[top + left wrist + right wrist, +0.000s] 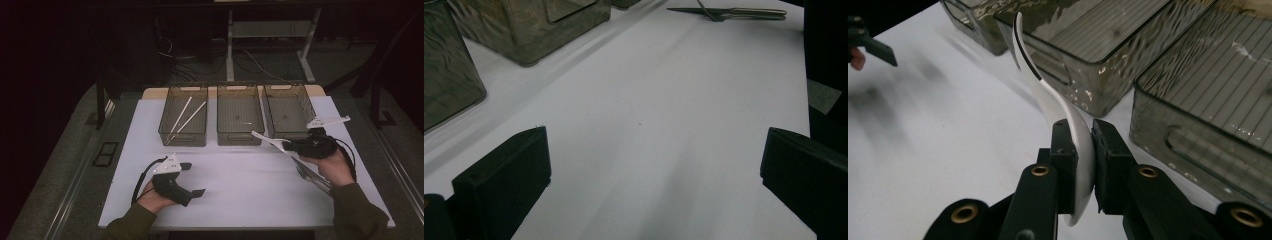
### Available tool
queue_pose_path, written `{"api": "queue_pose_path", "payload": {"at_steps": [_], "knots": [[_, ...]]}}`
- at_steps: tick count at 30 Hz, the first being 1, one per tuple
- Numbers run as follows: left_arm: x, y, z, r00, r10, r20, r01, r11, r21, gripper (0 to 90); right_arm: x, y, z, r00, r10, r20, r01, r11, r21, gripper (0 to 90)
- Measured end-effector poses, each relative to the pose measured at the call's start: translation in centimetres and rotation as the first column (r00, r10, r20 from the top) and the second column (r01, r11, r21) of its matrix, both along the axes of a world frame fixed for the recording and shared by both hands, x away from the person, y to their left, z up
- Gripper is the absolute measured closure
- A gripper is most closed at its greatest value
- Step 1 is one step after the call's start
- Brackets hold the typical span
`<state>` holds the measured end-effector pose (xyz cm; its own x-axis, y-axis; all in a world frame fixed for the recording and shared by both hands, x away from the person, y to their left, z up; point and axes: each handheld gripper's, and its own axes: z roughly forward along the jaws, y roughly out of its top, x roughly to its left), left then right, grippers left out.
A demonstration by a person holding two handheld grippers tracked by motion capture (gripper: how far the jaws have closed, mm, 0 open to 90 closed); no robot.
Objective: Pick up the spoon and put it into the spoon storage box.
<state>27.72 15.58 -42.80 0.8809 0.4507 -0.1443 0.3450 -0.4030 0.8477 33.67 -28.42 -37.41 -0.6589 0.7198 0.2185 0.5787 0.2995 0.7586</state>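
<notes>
My right gripper [290,146] is shut on a white spoon [267,139], held above the table just in front of the middle bin [239,135]. In the right gripper view the jaws [1083,150] clamp the spoon [1045,90] near one end, and the rest curves up and away. My left gripper [192,179] rests low over the white table at the front left. Its jaws stand wide apart [654,170] with only bare tabletop between them. Metal cutlery [312,176], a fork among it [734,12], lies on the table partly under my right hand.
Three smoky clear bins stand in a row at the back. The left bin [184,134] holds two white chopsticks [184,119]; the right bin [289,131] looks bare. The white tabletop [240,185] spreads between the two grippers. Dark floor and desk legs lie beyond.
</notes>
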Motion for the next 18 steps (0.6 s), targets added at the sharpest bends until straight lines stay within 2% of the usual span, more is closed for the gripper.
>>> {"api": "queue_pose_path", "payload": {"at_steps": [11, 18], "knots": [[0.0, 0.1, 0.0, 1.0000, -0.001, 0.001, 0.001, 1.0000, 0.003, 0.0, 1.9, 0.8, 0.7, 0.9987, -0.046, 0.022, 0.046, 0.999, -0.002, 80.4], [0.0, -0.1, 0.0, 1.0000, 0.001, -0.003, -0.001, 1.0000, -0.006, 0.0, 3.3, 1.7, 0.9, 0.9979, -0.054, 0.034, 0.054, 0.999, -0.001, 80.4]]}}
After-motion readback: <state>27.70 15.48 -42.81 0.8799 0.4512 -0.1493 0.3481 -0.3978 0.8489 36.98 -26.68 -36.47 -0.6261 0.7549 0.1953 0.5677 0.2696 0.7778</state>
